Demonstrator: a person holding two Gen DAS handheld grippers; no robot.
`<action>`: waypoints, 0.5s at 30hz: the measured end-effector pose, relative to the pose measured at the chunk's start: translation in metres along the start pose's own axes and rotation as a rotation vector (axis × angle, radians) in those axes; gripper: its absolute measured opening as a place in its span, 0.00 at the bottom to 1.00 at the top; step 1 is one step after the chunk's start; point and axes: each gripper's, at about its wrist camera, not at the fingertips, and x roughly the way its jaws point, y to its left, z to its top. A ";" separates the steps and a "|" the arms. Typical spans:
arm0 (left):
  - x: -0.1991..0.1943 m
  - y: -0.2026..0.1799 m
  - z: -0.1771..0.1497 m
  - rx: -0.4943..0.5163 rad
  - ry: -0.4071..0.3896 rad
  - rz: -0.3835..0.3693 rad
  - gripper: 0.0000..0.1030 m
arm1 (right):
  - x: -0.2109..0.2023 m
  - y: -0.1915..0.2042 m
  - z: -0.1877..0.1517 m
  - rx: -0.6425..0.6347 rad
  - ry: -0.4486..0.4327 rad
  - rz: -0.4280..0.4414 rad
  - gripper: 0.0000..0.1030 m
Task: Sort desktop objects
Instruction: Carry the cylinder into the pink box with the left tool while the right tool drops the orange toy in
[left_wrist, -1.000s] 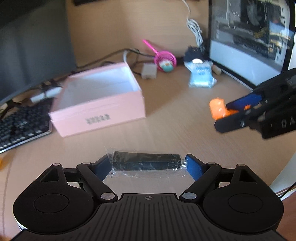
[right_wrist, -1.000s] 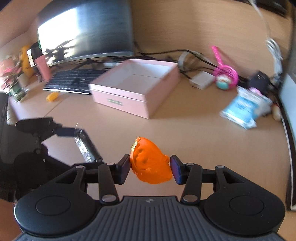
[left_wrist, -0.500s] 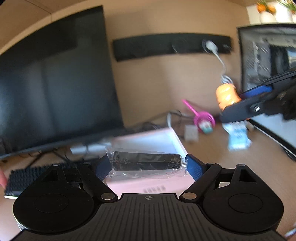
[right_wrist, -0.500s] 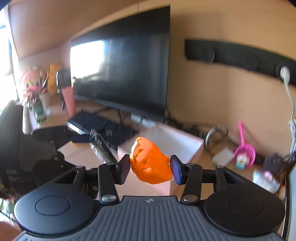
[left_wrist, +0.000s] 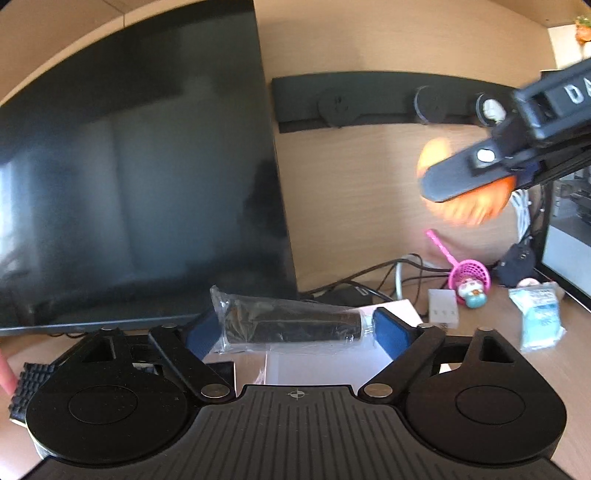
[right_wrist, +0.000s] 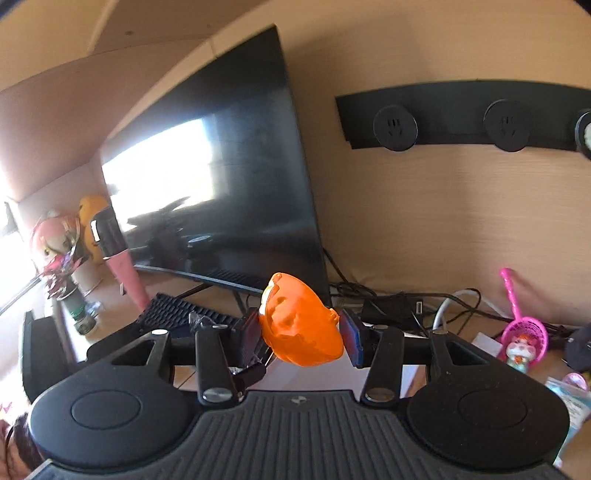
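Note:
My left gripper (left_wrist: 295, 332) hangs over the pale pink box (left_wrist: 332, 369). Its jaws are opening. A black cylinder in a clear plastic bag (left_wrist: 291, 325) lies tilted between the blue pads, left end higher, and looks loose. The right gripper (right_wrist: 301, 336) is shut on an orange toy head (right_wrist: 299, 321) above the same box (right_wrist: 306, 376), and its jaws are starting to open. In the left wrist view the right gripper (left_wrist: 454, 184) is high at the right with the blurred orange toy (left_wrist: 469, 210).
A dark monitor (left_wrist: 129, 166) stands close behind the box, with a keyboard (left_wrist: 33, 380) to its left. At the right lie a pink scoop toy (left_wrist: 469, 277), a white adapter (left_wrist: 443, 310), a blue packet (left_wrist: 539, 317) and cables. A socket strip (left_wrist: 369, 103) runs along the wall.
Both grippers have risen and come over the pink box, pointing less steeply down. The left jaws have widened and the bagged cylinder has tilted between them. The orange toy sits unchanged in the right gripper.

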 end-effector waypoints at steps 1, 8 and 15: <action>0.004 0.001 -0.001 0.000 0.003 -0.001 0.95 | 0.008 -0.002 0.002 0.003 -0.002 -0.006 0.69; 0.008 0.000 -0.037 -0.034 0.138 -0.031 0.98 | 0.029 -0.025 -0.023 0.013 -0.005 -0.098 0.84; -0.001 -0.023 -0.070 -0.166 0.312 -0.014 0.99 | 0.023 -0.065 -0.112 -0.021 0.111 -0.317 0.84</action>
